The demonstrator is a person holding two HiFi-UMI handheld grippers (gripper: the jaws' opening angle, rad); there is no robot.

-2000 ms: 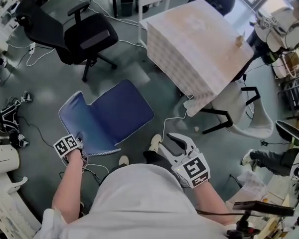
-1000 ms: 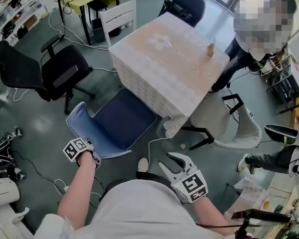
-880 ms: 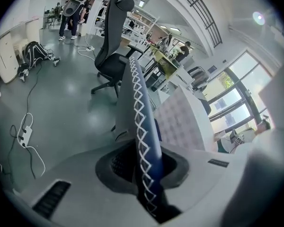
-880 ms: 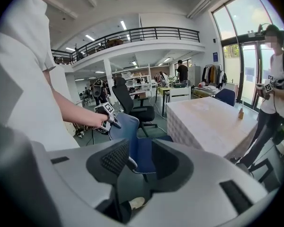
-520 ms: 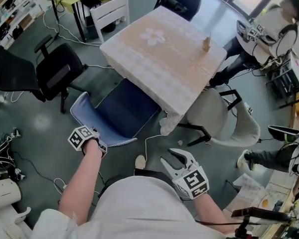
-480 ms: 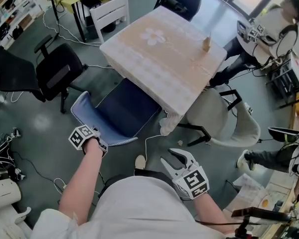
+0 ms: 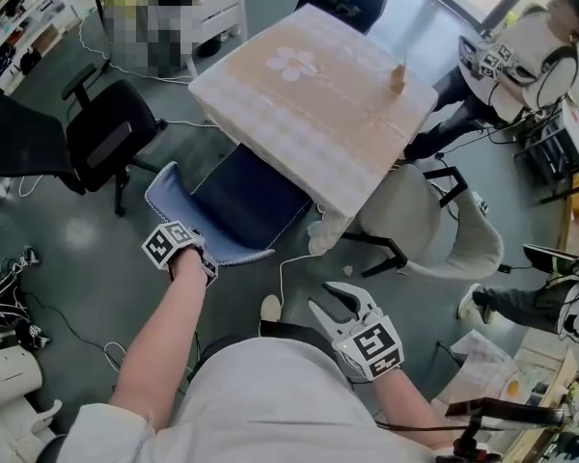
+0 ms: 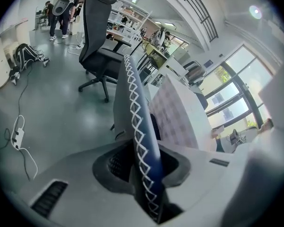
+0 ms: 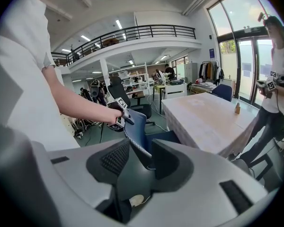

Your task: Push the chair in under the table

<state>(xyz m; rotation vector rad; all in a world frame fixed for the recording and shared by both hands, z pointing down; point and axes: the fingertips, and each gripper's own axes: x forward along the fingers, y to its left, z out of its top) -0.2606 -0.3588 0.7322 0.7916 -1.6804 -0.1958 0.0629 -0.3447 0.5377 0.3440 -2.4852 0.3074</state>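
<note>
Grey workshop floor (image 7: 68,230) | blue padded chair (image 7: 246,205) mostly under cloth-covered square table (image 7: 318,95) | my left gripper (image 8: 142,169) astride backrest for pushing, jaws opening | right gripper (image 7: 336,302) spread, empty, spare

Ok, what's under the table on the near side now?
The blue chair has the front of its seat under the table; its backrest is outside. The tablecloth and seat hide the legs beneath.

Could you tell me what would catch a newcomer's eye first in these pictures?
First, the blue chair, its seat partly under the cloth-covered table in the middle of the head view. At its backrest's edge the left gripper is opening its jaws, the edge between them; the right gripper hangs open and empty near the person's waist.
</note>
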